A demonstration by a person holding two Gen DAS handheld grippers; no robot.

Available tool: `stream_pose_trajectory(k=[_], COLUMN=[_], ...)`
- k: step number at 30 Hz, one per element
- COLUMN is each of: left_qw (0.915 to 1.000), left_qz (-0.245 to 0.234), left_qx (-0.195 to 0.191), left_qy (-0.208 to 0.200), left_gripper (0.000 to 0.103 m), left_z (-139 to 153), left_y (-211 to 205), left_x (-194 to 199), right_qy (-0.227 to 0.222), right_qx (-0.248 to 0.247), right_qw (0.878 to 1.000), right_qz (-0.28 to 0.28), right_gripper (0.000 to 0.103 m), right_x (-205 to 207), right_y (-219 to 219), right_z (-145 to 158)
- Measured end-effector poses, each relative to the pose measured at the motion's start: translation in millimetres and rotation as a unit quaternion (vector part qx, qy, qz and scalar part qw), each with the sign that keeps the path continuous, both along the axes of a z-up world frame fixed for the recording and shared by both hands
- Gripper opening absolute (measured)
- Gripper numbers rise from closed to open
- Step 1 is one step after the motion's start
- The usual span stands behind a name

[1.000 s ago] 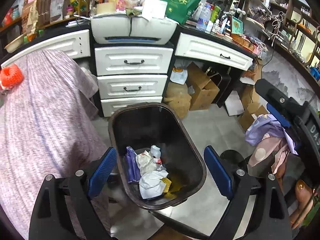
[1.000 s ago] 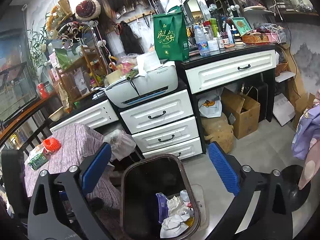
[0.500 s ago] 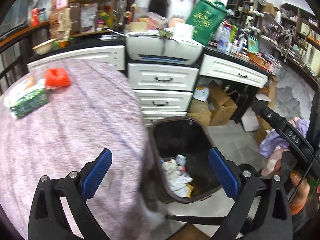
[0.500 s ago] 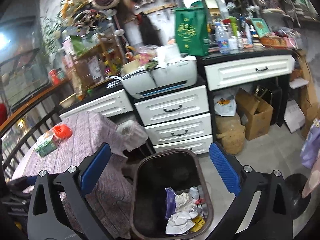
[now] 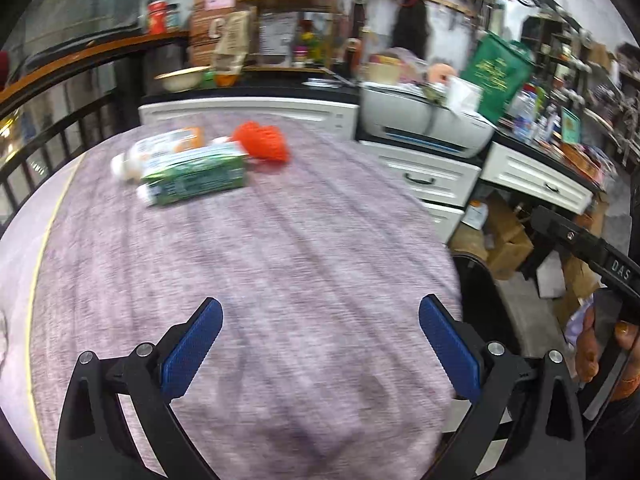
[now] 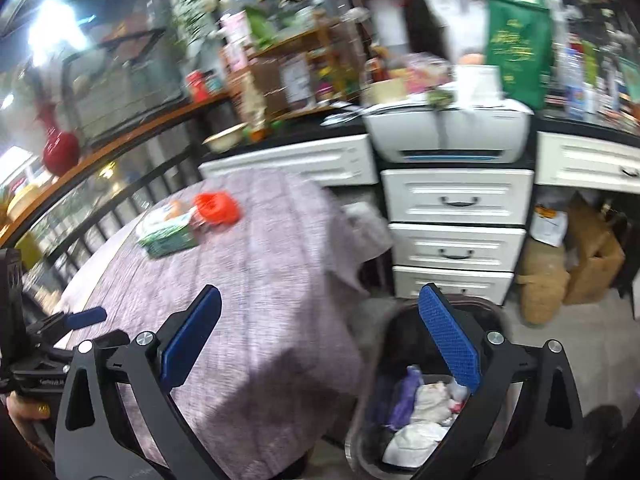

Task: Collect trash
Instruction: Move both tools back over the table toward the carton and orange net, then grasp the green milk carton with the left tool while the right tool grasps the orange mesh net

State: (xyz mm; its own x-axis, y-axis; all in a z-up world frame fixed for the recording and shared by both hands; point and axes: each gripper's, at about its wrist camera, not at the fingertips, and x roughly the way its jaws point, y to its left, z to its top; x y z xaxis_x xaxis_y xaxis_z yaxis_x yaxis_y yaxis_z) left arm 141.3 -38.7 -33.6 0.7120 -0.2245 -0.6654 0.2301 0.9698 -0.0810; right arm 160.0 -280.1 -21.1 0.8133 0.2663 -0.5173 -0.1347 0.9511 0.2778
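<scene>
- Trash lies at the far side of the surface (image 5: 280, 248): a green-and-white soft pack (image 5: 192, 176), a pale tube or bottle (image 5: 160, 152) just behind it, and a bright orange mesh wad (image 5: 262, 142) touching the pack's right end.
- Seen from the right wrist, the same pack (image 6: 166, 232) and orange wad (image 6: 216, 208) sit close together, well apart from both tools.
- Mauve woven cloth with a streaky grain covers the round surface and drapes over its edge.
- Left tool (image 5: 320, 344) hangs released over the near cloth; its ribbed blue pads stand wide with nothing between them.
- Right tool (image 6: 320, 344) is likewise released, pads spread and empty, over the cloth's edge and the bin.
- Dark, smooth-walled bin (image 6: 404, 320) stands on the floor just beside the surface, holding crumpled white paper (image 6: 420, 436) and a purple wrapper (image 6: 404, 396).
- White drawers (image 6: 456, 224) with dark curved handles stand behind the bin, a grey printer (image 6: 448, 128) on top.
</scene>
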Motion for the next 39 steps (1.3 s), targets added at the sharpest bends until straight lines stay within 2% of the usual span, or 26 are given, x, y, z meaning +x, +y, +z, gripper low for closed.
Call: stream_pose_trajectory(k=[6, 13, 16, 19, 26, 30, 33, 37, 39], left_qw=[0.9992, 0.9969, 0.9966, 0.9972, 0.9979, 0.9940, 0.9868, 0.9689, 0.9625], left_qz=[0.040, 0.075, 0.076, 0.064, 0.005, -0.065, -0.117, -0.168, -0.189], left_qx=[-0.005, 0.000, -0.008, -0.011, 0.062, 0.088, 0.110, 0.177, 0.188], left_qy=[0.006, 0.025, 0.030, 0.036, 0.014, 0.007, 0.023, 0.041, 0.049], left_gripper=[0.097, 0.097, 0.097, 0.097, 0.097, 0.097, 0.097, 0.097, 0.097], left_z=[0.4, -4.9, -2.6, 0.7, 12.5, 21.5, 20.0, 5.2, -0.7], left_y=[47.5, 93.9, 106.1, 112.2, 102.7, 92.3, 81.5, 61.9, 56.4], left_x=[10.0, 40.4, 57.6, 78.2, 128.2, 161.4, 181.8, 199.8, 203.9], right_qy=[0.037, 0.067, 0.078, 0.069, 0.044, 0.044, 0.059, 0.074, 0.075], right_qx=[0.003, -0.015, -0.018, -0.033, -0.071, -0.077, -0.080, -0.072, -0.071], right_qw=[0.996, 0.988, 0.985, 0.984, 0.978, 0.975, 0.973, 0.971, 0.970], right_qz=[0.077, 0.135, 0.155, 0.161, 0.193, 0.205, 0.207, 0.216, 0.221], right_gripper=[0.097, 0.097, 0.097, 0.097, 0.097, 0.092, 0.089, 0.085, 0.082], right_x=[33.2, 74.9, 94.2, 110.7, 155.0, 190.0, 219.4, 245.2, 256.1], right_y=[49.4, 94.1, 110.9, 125.1, 156.6, 169.4, 174.6, 178.1, 181.3], right_z=[-3.1, -12.6, -12.2, -7.7, 2.9, 4.6, -1.9, -8.5, -9.1])
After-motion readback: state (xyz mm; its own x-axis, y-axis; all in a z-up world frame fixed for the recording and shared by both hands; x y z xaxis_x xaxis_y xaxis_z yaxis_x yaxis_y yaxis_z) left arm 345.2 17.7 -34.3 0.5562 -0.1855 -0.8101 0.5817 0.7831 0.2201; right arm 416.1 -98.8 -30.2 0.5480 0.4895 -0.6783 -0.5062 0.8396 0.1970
